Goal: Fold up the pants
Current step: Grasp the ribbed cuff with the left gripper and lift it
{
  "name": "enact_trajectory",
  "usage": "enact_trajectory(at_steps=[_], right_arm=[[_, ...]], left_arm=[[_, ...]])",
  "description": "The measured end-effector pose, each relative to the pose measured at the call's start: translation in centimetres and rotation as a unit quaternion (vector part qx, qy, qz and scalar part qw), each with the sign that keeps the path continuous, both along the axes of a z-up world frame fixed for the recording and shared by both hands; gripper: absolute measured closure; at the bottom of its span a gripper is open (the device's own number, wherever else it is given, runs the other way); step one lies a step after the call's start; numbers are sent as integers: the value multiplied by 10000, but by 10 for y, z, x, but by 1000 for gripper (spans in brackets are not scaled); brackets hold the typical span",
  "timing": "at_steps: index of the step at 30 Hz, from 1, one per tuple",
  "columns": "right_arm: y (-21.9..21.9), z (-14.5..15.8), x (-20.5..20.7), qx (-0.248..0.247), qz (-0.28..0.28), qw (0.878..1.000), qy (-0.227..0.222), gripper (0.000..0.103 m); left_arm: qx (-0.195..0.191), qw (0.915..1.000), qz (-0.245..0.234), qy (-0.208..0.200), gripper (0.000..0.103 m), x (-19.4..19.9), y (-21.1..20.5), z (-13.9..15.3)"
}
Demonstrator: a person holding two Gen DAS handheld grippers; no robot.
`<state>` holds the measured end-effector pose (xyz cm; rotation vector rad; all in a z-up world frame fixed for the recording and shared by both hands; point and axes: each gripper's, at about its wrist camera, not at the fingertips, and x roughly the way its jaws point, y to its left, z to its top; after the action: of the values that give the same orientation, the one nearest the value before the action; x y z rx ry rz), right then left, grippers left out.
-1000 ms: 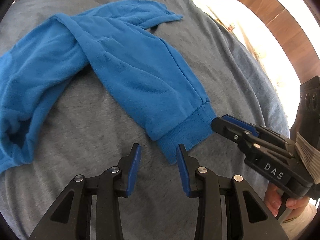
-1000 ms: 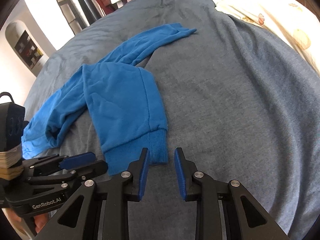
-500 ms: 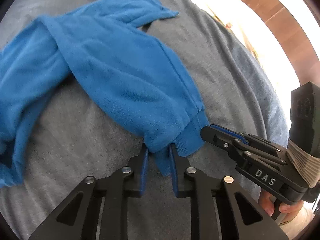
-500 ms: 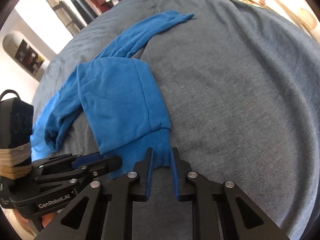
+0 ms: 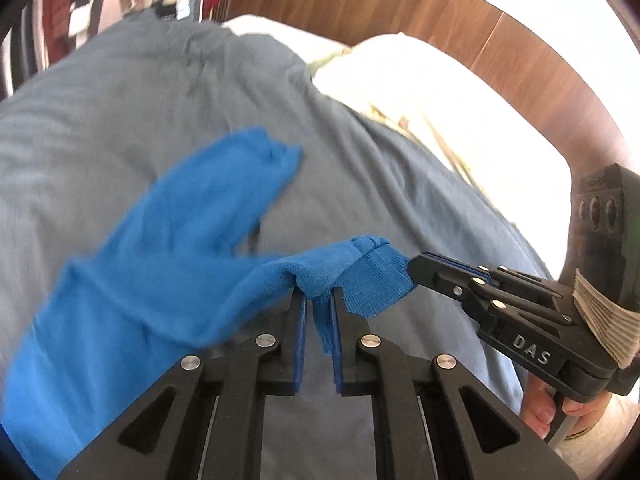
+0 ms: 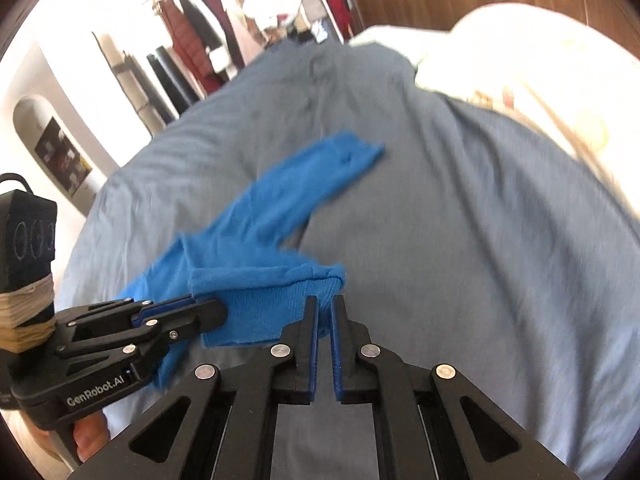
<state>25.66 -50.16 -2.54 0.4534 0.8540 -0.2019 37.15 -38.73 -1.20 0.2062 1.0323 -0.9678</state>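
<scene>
**Both grippers pinched one ribbed cuff of the blue pants above the grey bed**

Two labels could be read. In the left wrist view the right gripper (image 5: 414,270), entering from the right edge, bore raised letters "DAS" on its black body. In the right wrist view the left gripper (image 6: 222,312), entering from the lower left, carried "GenRobot.AI" in pale print. Each tool had a black block with three round ports, bound on with tan banding; a hand (image 5: 540,410) gripped the handle at the lower right of the left view.

The left gripper (image 5: 319,316) had just been closing and was clamped tight on the blue pants (image 5: 168,264), a fold of the ribbed cuff caught between its blue pads at lower centre. The right gripper (image 6: 324,320) had likewise just been closing and was clamped on the other corner of the same cuff (image 6: 264,312). The cuff was held clear of the grey bedcover (image 6: 460,240), stretched between the two tools, while the rest of the garment trailed down to the lower left and its far end (image 5: 260,160) lay on the cover at mid-frame.

Bare grey cover spread to the right and above the pants. A pale pillow (image 5: 440,100) bordered it at the upper right, against a wooden headboard (image 5: 400,4). Hanging clothes (image 6: 200,36) stood beyond the bed's far edge at the upper left of the right view.
</scene>
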Motion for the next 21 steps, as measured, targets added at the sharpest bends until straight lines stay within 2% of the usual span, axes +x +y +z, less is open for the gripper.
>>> enact_trajectory(at_steps=[6,11,16,21], right_arm=[[-26,24,43,-303,-33,9990,-315,97],[-53,29,72,-367,-123,9985,-374,97],[-79,26,103,-381,-159,9984,-393,101],[-108,6,125,-275,-195,9990,-307,100]], left_arm=[[143,9982,-404,-426,92,47,-49,21],[322,9963,-620,-492,92,83,-82,24],[656,9946,-711,-385,93,121,-119,6],[998,9927,-641,-232,93,152,-141,-22]])
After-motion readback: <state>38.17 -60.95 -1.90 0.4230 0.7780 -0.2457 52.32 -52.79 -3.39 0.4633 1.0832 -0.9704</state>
